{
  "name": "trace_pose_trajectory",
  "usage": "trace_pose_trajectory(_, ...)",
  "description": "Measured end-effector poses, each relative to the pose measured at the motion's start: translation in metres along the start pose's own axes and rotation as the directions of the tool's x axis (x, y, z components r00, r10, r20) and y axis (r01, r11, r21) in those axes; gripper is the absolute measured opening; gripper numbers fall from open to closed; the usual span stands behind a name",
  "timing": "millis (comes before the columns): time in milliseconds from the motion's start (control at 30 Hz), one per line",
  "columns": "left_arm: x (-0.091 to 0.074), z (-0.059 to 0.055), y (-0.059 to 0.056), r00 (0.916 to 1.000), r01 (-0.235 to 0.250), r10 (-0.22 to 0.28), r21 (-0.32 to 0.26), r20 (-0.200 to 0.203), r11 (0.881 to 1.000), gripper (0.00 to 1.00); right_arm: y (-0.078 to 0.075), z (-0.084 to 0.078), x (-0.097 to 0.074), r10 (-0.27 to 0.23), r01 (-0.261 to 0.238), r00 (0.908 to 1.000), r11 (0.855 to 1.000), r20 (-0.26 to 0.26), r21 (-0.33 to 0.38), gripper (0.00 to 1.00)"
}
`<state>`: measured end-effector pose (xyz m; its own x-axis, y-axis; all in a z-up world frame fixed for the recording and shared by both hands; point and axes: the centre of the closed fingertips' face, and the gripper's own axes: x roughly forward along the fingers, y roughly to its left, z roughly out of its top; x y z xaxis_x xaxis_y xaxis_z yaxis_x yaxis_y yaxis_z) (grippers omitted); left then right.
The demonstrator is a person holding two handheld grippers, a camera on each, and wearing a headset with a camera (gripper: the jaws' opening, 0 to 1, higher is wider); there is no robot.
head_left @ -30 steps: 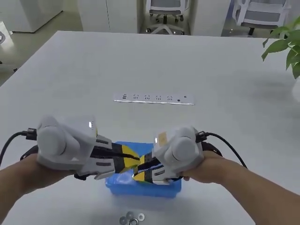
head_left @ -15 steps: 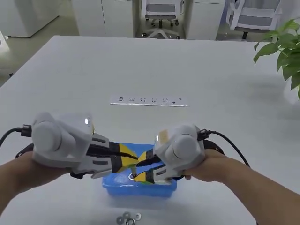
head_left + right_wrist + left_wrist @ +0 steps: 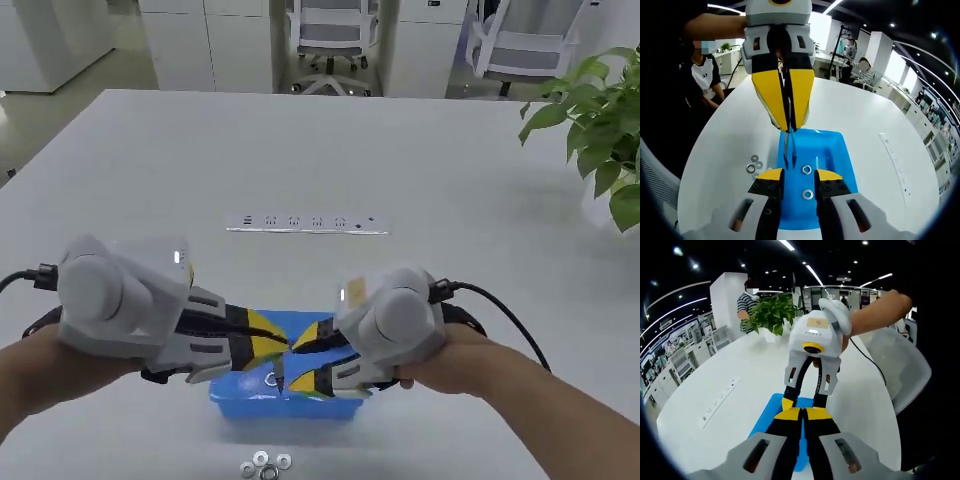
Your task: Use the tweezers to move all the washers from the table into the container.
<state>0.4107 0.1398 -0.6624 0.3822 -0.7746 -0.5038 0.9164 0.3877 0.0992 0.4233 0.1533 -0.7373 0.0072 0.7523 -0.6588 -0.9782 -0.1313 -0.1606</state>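
the left tongs (image 3: 788, 125) were pressed together on the tweezers (image 3: 789, 152), whose tips hung low over the blue container (image 3: 835, 150) (two washers (image 3: 807, 170) already lay inside it). the right tongs (image 3: 800, 175) stood apart with nothing between them, facing the left tongs nose to nose above the container. a small cluster of loose washers (image 3: 265, 465) sat on the white surface (image 3: 450, 200), just beside the container on the person's side. a power strip (image 3: 305, 224) lay farther back, and a plant (image 3: 600, 120) stood at the right edge
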Motion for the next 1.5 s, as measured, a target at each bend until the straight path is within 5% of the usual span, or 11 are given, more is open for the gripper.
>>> trace_pose_trajectory(900,-0.019,0.02,-0.012,0.9998,-0.011,0.011,0.014,0.013,1.0,0.05,0.021,-0.022,-0.052,-0.118,0.12,0.9928,0.98,-0.022,0.161,0.43)
trace_pose_trajectory(1500,-0.017,0.012,-0.036,0.9992,0.037,-0.037,-0.003,0.018,0.999,0.05,0.045,-0.034,-0.066,-0.155,0.152,0.9878,0.953,-0.006,0.262,0.65)
